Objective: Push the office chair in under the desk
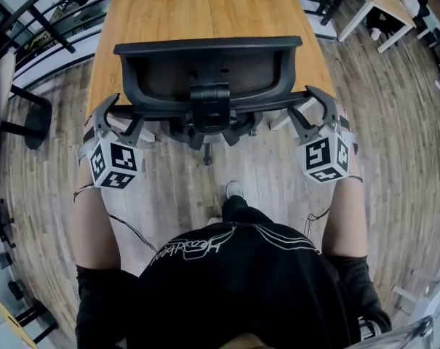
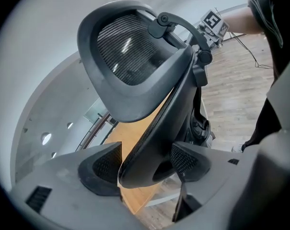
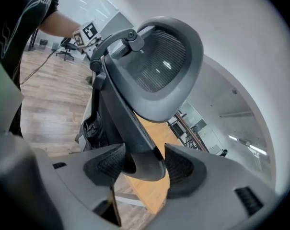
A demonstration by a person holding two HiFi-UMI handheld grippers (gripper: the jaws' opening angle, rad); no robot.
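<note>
1 office chair [image 1: 209,67], 1 desk [image 1: 205,9]; right gripper [image 3: 143,153] fingers [image 3: 106,166] clench it, left gripper [image 2: 145,150] released.

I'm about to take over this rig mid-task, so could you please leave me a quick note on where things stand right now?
Left gripper: jaws wide around the left edge of the backrest, apparently not pressing it.
Right gripper: closed on the backrest's right edge.
Things: the office chair faces the desk, with its backrest at the near edge and its seat out of sight.
Done: the chair looks pushed in.
Left: confirm it sits fully under, release the right gripper, draw both back.
</note>
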